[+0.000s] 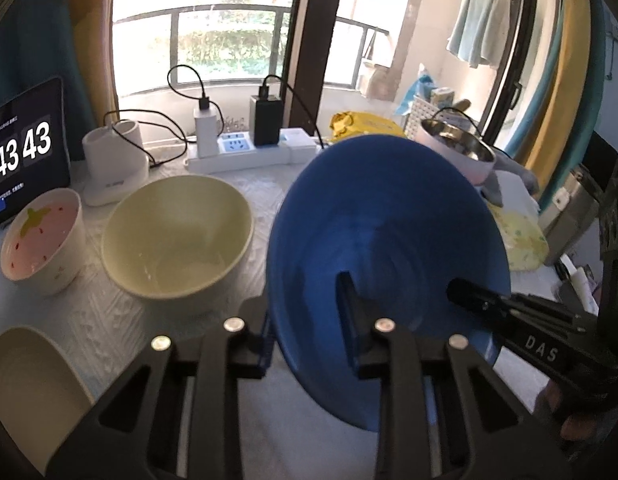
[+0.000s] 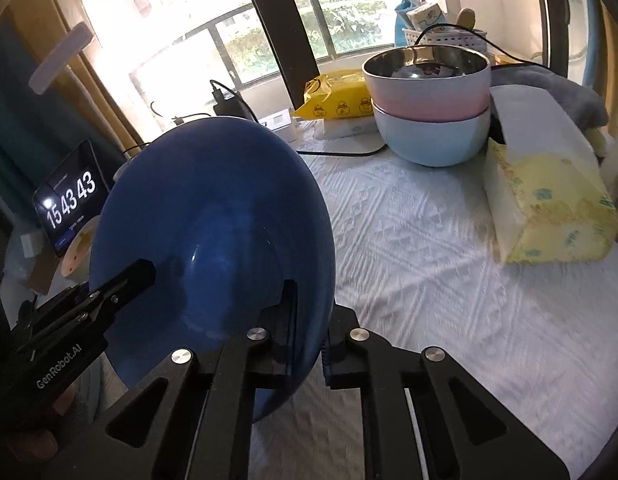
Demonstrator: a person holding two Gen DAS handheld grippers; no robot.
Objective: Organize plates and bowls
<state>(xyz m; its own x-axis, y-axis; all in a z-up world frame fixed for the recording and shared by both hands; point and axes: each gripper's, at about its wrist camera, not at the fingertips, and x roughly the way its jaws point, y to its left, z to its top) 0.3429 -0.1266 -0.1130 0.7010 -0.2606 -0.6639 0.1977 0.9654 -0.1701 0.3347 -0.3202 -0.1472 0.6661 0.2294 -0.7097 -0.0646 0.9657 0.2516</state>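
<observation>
I hold the blue bowl (image 1: 385, 240) tilted above the table (image 2: 449, 300), its rim clamped on one side by my left gripper (image 1: 305, 332) and opposite by my right gripper (image 2: 309, 320). Beyond it, a cream bowl (image 1: 177, 236) rests on the cloth.

A black tablet clock (image 1: 23, 152) stands far left of the tool. A white power strip (image 1: 245, 152) lies ahead by the window. A yellow tissue pack (image 2: 549, 208) rests to the right.
</observation>
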